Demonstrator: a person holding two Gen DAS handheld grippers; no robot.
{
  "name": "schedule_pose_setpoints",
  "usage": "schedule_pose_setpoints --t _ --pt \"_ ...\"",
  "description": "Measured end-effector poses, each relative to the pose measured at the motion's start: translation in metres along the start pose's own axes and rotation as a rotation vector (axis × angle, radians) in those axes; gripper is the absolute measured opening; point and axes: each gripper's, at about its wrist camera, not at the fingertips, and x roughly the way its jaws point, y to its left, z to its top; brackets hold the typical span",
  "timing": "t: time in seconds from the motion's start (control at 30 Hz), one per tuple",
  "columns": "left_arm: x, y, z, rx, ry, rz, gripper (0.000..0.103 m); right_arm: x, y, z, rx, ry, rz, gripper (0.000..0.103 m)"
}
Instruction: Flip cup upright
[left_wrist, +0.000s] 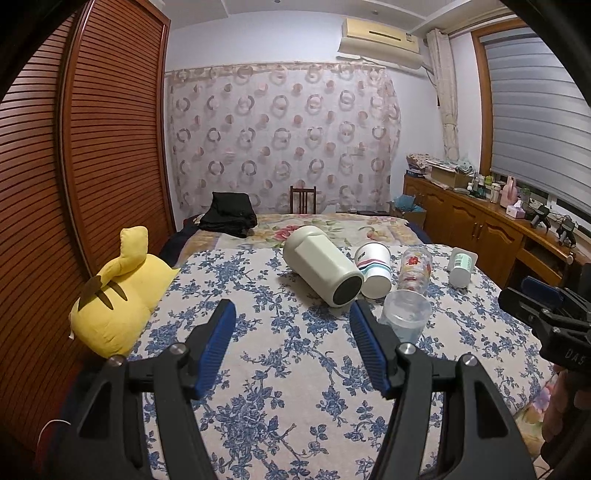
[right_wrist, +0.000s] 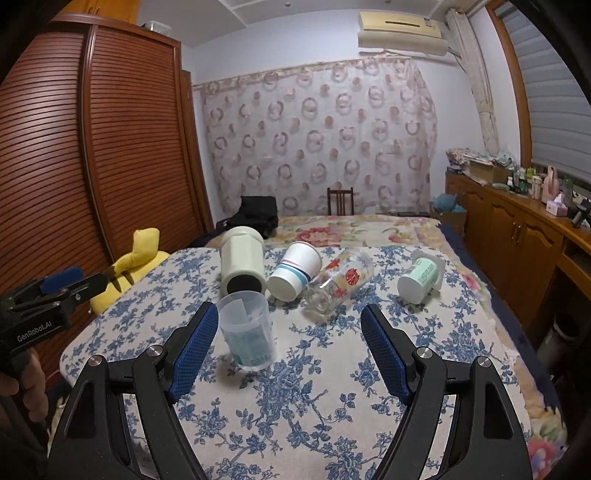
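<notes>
On left gripper (right_wrist: 55, 291) body: "GenRobot.AI"; jaws spread. Right gripper (right_wrist: 288, 325) jaws spread near upright plastic cup (right_wrist: 246, 332).

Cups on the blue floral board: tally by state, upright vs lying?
Upright: 1, clear plastic cup
Lying: 4, cream tumbler, striped paper cup, printed glass, green-label cup
Total: 5
</notes>
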Motion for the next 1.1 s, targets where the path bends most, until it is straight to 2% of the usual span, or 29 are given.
schedule_pose_setpoints --t 1.1 --pt "-0.0025 0.0031 -0.0016 -0.002 -0.001 0.002 0.064 -0.0005 0.0009 -0.0014 -0.002 0.001 0.002 0.081"
